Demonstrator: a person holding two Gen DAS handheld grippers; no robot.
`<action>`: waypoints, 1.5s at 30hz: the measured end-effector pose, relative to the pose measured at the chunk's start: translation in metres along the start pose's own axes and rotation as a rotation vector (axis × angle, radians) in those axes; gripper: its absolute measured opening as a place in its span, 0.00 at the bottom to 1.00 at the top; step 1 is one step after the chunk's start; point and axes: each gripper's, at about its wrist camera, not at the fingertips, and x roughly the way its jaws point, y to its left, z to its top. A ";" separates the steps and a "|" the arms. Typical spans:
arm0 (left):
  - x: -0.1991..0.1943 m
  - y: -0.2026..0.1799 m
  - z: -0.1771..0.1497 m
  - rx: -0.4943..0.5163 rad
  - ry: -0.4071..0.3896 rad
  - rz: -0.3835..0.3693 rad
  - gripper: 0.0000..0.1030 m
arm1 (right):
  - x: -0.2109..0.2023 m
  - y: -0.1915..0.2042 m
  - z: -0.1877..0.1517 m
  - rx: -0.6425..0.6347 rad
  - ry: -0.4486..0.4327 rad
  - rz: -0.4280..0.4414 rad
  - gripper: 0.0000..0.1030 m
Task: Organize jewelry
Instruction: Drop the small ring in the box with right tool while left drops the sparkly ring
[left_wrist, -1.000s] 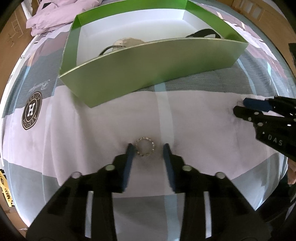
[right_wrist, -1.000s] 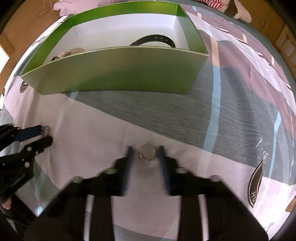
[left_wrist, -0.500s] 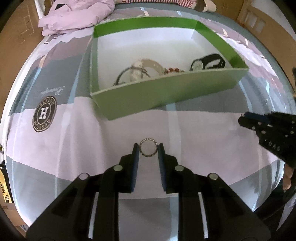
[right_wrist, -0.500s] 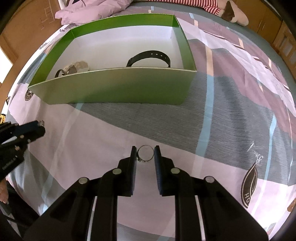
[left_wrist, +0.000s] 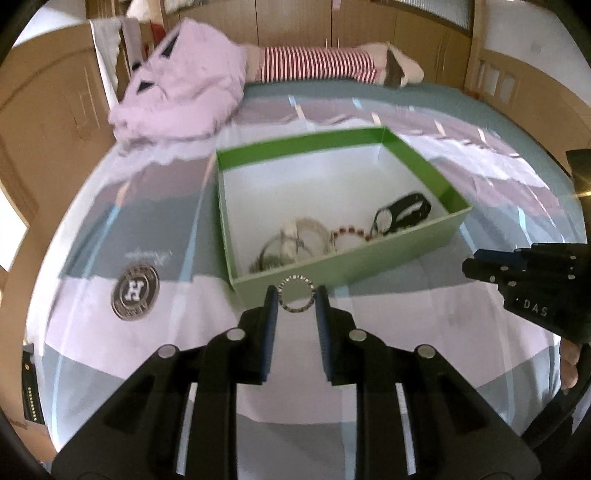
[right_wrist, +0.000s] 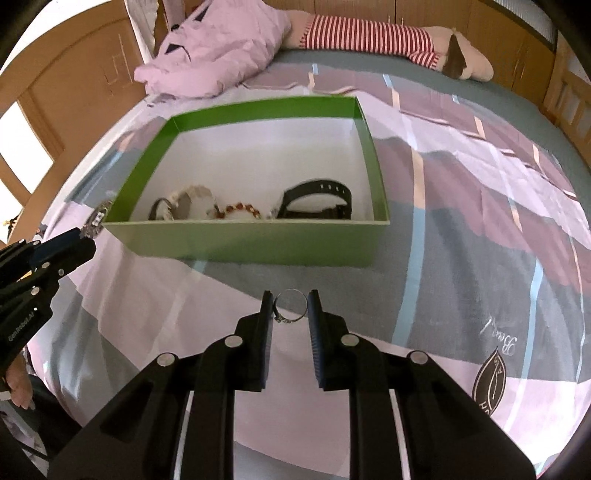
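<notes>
My left gripper (left_wrist: 295, 295) is shut on a stone-set ring (left_wrist: 295, 294) and holds it in the air just short of the near wall of the green box (left_wrist: 354, 266). My right gripper (right_wrist: 291, 308) is shut on a thin silver ring (right_wrist: 291, 305), raised above the bedspread in front of the green box (right_wrist: 258, 242). Inside the box lie a black watch (right_wrist: 317, 201), a red bead bracelet (right_wrist: 236, 209) and a pale bracelet (right_wrist: 192, 197). In the right wrist view the left gripper (right_wrist: 86, 236) shows at the left with its ring (right_wrist: 96, 219).
The box stands on a patterned bedspread (right_wrist: 461, 229). A crumpled lilac quilt (left_wrist: 184, 99) and a striped plush toy (left_wrist: 325, 66) lie at the head of the bed. Wooden cupboards (left_wrist: 369, 26) surround the bed. A hand (left_wrist: 569, 362) shows at the right edge.
Both grippers closed on their rings and lifted them off the bedspread. They have risen, so the inside of the box has come into view.
</notes>
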 end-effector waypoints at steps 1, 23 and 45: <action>-0.002 -0.001 0.000 0.001 -0.009 0.002 0.20 | 0.000 -0.001 0.001 -0.003 -0.002 -0.002 0.18; 0.005 -0.001 0.007 -0.056 -0.008 -0.005 0.20 | -0.012 0.014 0.030 0.027 -0.105 0.042 0.18; 0.081 0.013 0.054 -0.107 0.018 0.062 0.35 | 0.038 0.004 0.070 0.084 -0.160 0.041 0.54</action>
